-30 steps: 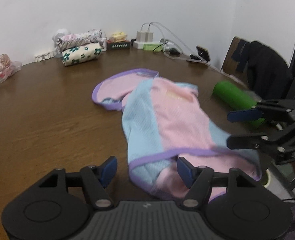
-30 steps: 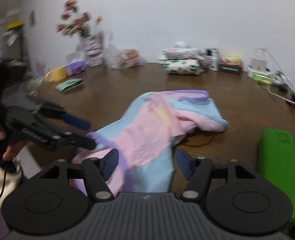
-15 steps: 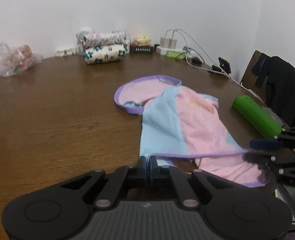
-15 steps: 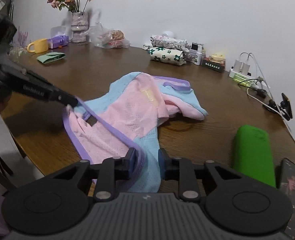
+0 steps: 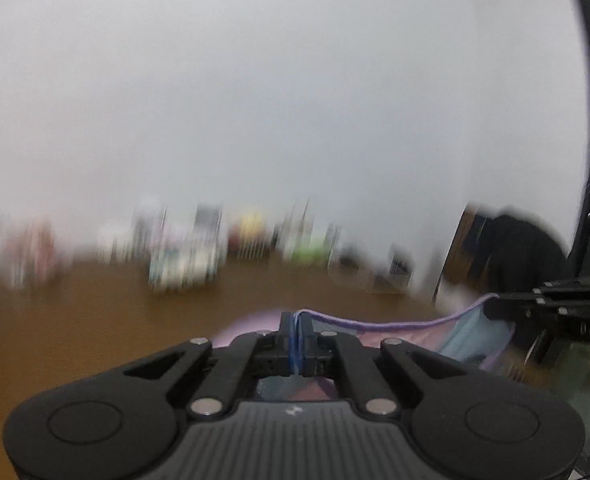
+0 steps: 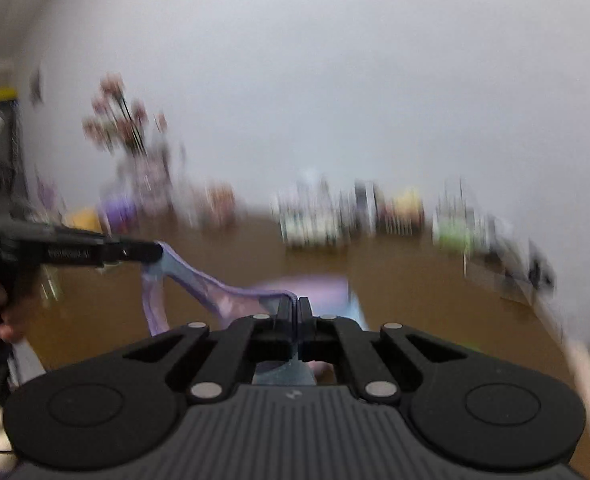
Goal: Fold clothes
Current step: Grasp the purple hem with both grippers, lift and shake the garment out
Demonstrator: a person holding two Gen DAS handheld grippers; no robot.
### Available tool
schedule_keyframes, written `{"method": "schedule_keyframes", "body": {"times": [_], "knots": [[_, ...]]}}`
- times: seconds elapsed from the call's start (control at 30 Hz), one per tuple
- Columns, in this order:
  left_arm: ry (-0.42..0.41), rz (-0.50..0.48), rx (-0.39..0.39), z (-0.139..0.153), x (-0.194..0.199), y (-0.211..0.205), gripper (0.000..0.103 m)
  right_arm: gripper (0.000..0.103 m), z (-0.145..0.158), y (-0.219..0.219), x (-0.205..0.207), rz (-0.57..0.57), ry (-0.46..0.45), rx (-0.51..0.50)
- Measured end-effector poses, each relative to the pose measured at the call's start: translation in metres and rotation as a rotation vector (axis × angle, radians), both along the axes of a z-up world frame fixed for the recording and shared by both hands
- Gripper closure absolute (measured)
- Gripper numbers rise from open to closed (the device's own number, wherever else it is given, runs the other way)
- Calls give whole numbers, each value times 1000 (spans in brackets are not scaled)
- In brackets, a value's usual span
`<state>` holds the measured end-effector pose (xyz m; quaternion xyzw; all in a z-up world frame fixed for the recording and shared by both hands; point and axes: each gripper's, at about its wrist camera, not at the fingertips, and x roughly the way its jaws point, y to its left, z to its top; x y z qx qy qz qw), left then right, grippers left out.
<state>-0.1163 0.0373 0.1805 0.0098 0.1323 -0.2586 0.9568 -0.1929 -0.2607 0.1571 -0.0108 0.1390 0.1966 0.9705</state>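
Above the table (image 5: 95,320), both tools, nearly level, clench the garment's (image 5: 467,336) purple hem.

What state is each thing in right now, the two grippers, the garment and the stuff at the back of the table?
left gripper: shut on the garment's purple hem.
right gripper: shut on the same hem, further along.
garment: pink and blue, hem stretched between the two grippers, the rest hanging below them.
flower vase: upright, blurred.
items by the wall: too blurred to tell.
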Motion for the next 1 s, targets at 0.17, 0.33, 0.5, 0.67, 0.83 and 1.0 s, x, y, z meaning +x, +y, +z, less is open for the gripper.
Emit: {"method": "schedule_keyframes", "body": {"times": [0.17,0.33,0.5,0.67,0.83,1.0], "knots": [[-300,-6,-38,100,-29,-1,103,102,119,-7,-11,37,-219,-57],[-439,13,-74,176,-33,6,103,102,216,-8,-11,34,-318,-5],[-425,59,-34,200,10,0,103,102,248,2,21,23,-320,47],[-280,139,33,173,109,-11,103,102,213,28,126,-43,-166,63],[65,219,116,82,213,-18,53,65,120,60,273,-231,118,-44],[235,119,138,-14,204,-4,44,35,19,63,274,-152,272,-81]]}}
